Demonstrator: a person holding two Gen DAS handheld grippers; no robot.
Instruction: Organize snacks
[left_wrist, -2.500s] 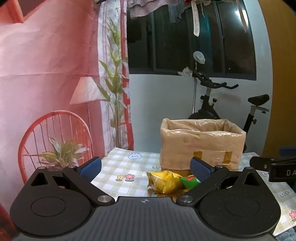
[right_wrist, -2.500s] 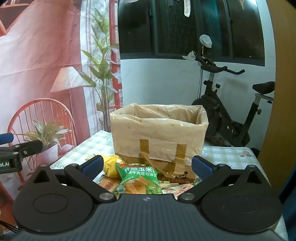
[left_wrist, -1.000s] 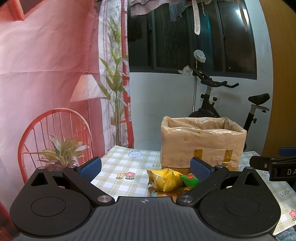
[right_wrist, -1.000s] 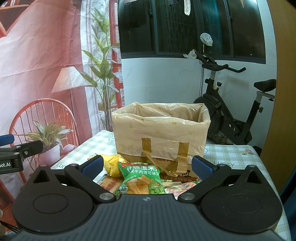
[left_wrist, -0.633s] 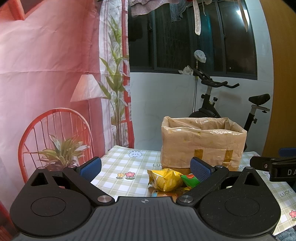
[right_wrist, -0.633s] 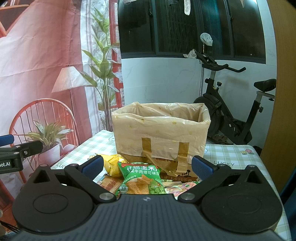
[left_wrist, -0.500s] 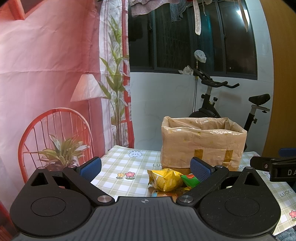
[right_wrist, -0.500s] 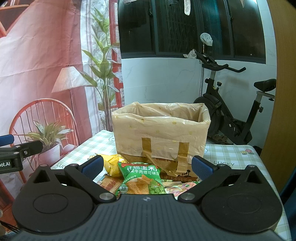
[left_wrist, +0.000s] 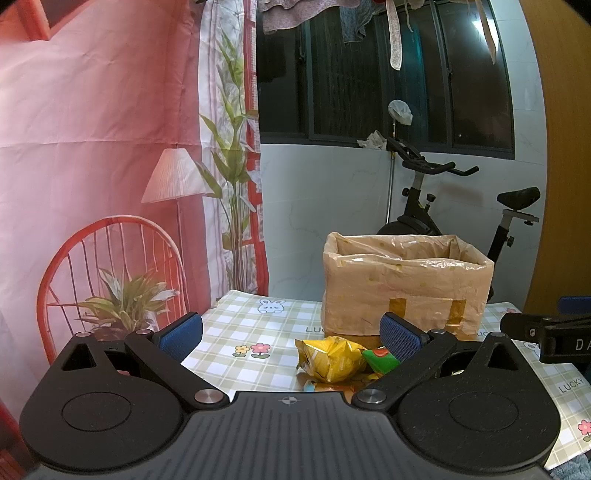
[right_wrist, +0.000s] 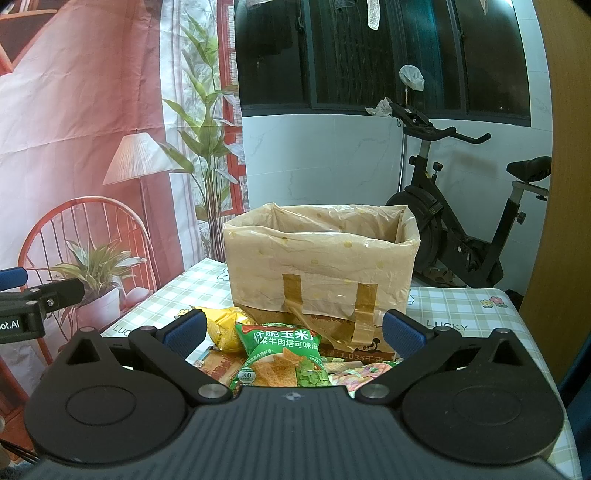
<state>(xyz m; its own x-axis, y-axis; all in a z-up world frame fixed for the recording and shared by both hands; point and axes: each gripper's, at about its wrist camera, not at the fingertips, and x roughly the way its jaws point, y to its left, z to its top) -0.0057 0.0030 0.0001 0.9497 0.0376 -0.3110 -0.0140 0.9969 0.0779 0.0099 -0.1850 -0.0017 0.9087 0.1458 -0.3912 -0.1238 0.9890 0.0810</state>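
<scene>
A cardboard box lined with a plastic bag (right_wrist: 320, 266) stands open at the back of the checked table (right_wrist: 480, 321); it also shows in the left wrist view (left_wrist: 406, 284). Snack packets lie in front of it: a yellow bag (right_wrist: 225, 326) (left_wrist: 328, 358), a green corn-chip bag (right_wrist: 282, 350) (left_wrist: 380, 360), and others partly hidden behind my right gripper. My left gripper (left_wrist: 291, 332) is open and empty, held above the table to the left of the packets. My right gripper (right_wrist: 293, 326) is open and empty, above the packets.
An exercise bike (right_wrist: 461, 229) stands behind the table on the right. A pink backdrop with a printed chair and lamp (left_wrist: 92, 184) hangs on the left. A wooden panel (right_wrist: 565, 184) is at the far right. Each gripper's side shows at the edge of the other's view.
Both views have shifted only slightly since 2.5 s ago; both grippers stay open and the packets lie where they were.
</scene>
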